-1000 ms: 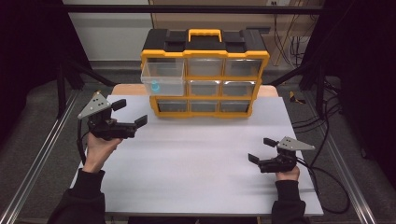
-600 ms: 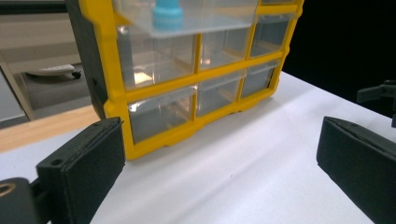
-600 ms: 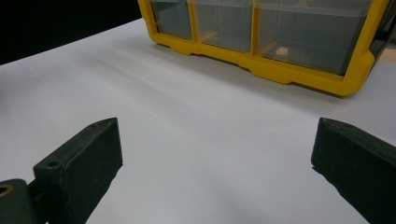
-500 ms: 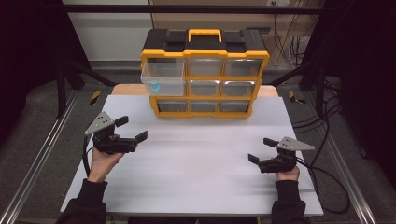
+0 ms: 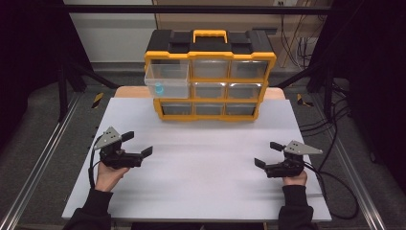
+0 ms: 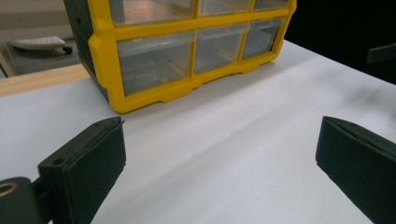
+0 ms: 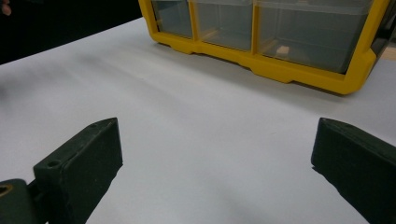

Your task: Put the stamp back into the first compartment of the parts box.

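Observation:
A yellow and black drawer cabinet [image 5: 209, 75] stands at the back of the white table [image 5: 201, 158]. Its top left clear drawer [image 5: 166, 80] is pulled out, with a small blue object [image 5: 159, 89] inside. My left gripper [image 5: 137, 143] rests low at the table's left side, open and holding nothing. My right gripper [image 5: 268, 154] sits at the right side, also open and holding nothing. In the left gripper view the cabinet [image 6: 187, 42] lies ahead beyond my wide-apart jaws. The right gripper view has the cabinet's bottom drawers [image 7: 266, 32] ahead.
Cables [image 5: 335, 177] trail off the table's right edge. A metal rail [image 5: 33, 172] runs along the left of the table. Dark frame posts stand on both sides behind the cabinet.
My left gripper has come back from near the cabinet toward the person and dropped lower over the table. The right gripper has stayed still.

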`<state>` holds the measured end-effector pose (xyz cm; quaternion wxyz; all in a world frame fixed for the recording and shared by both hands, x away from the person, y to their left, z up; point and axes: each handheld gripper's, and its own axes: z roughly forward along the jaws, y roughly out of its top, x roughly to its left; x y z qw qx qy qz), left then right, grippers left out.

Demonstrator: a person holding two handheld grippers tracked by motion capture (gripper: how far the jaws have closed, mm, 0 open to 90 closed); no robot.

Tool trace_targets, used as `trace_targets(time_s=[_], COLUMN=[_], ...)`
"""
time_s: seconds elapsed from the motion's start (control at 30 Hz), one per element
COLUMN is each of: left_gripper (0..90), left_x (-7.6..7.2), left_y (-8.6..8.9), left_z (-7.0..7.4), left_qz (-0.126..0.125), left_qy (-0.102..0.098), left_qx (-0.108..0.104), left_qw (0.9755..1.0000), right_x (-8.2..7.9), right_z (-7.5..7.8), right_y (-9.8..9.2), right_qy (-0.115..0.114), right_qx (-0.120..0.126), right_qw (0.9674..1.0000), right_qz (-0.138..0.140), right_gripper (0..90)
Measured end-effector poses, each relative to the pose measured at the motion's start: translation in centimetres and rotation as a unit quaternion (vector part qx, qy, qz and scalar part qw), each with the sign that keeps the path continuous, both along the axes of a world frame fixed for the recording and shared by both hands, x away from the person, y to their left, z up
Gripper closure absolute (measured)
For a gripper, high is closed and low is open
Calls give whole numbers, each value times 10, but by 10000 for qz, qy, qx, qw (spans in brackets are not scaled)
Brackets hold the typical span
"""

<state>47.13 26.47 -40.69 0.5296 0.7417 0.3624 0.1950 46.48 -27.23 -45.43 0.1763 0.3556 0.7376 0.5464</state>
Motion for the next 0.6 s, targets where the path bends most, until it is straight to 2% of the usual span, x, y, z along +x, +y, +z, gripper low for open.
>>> trace_targets(time_s=[0.4,0.47,0.6], left_gripper=[21,23,23], left_x=[-4,-3,-2], left_y=[11,13,14], left_z=[-21,-23,-25], left_qz=[77,79,82], left_qy=[69,86,138], left_qx=[102,58,125], left_qw=[9999,9999,9998], right_x=[0,1,1], right_z=[-3,-3,-4], right_y=[-2,-1,-1], right_qy=[64,75,85], right_qx=[18,-5,-28], right_qw=[10000,10000,10000], right_qz=[-7,-1,12], right_gripper=[25,25,25])
